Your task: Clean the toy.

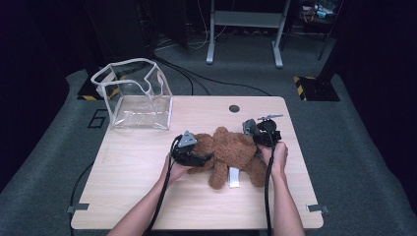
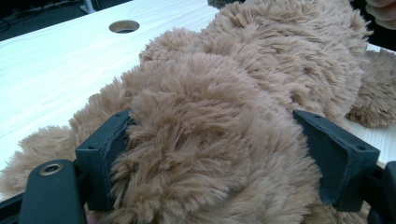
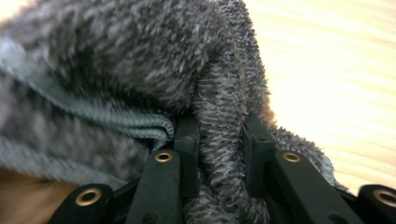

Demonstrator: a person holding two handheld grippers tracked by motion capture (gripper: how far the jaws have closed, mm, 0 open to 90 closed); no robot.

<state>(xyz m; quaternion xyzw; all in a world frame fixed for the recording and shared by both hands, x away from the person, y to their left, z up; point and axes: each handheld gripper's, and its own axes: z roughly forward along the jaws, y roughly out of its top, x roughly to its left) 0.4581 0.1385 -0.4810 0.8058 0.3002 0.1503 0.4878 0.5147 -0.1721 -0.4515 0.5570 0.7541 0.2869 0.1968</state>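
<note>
High view: a light wood bench [image 1: 147, 196] with rounded corners stands on grey carpet in a dark room. A round cable hole [image 1: 234, 108] sits near its far edge at upper centre. At the bench's upper left corner stands a clear plastic bag [image 1: 134, 96] with white trim, its top open. Beyond the bench, at the top of the frame, are the grey legs of a metal stand [image 1: 244, 29] and cables on the floor; yellow-and-black striped markings lie on the floor at left and right. A brown teddy bear [image 1: 231, 155] lies in the middle of the bench with a white label [image 1: 234, 177] hanging off it toward the bottom of the frame. The left gripper [image 1: 193, 156] is at the bear's left end and the right gripper [image 1: 260, 135] at its right end, each held by a hand, with forearms coming in from the bottom edge.

Left gripper view: the two black jaws stand wide apart, one at lower left and one at lower right, with a thick mass of the bear's tan fur [image 2: 210, 130] bulging between them and touching both. Pale bench surface and the cable hole [image 2: 123, 26] show at upper left.

Right gripper view: the jaws are close together at lower centre, pinching a narrow fold of grey fuzzy fabric [image 3: 222, 140]. A ribbed grey hem [image 3: 93, 116] runs across the left. Blurred pale bench grain shows at right.
</note>
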